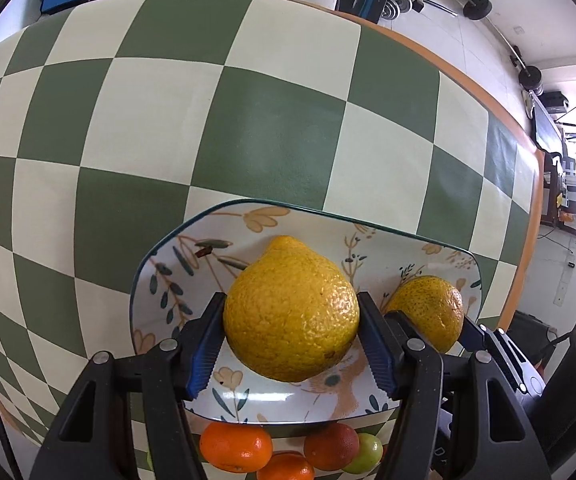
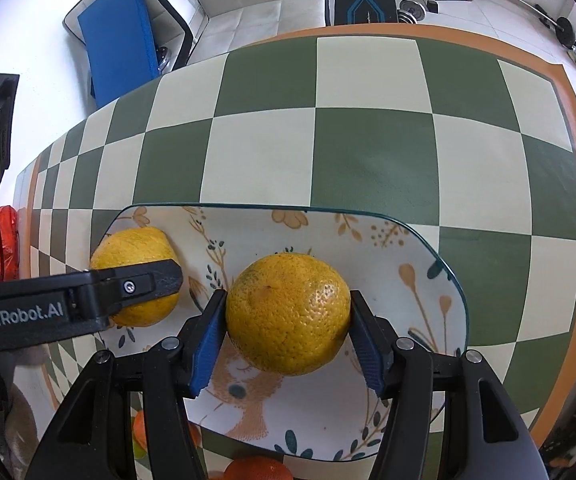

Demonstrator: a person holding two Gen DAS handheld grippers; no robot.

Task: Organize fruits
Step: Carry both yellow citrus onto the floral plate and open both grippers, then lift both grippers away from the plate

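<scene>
Both grippers (image 1: 292,336) (image 2: 286,332) are clamping yellow citrus (image 1: 291,312) (image 2: 287,314) over the plate (image 1: 248,216); small fruits (image 1: 235,447) near the plate are waiting.

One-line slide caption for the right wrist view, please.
Right gripper holds a speckled yellow citrus over the floral plate, left gripper alongside with another.

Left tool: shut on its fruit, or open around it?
Shut on it. The left tool's blue pads press both sides of the pear-shaped yellow citrus above the floral plate; whether it rests there, cannot tell.
</scene>
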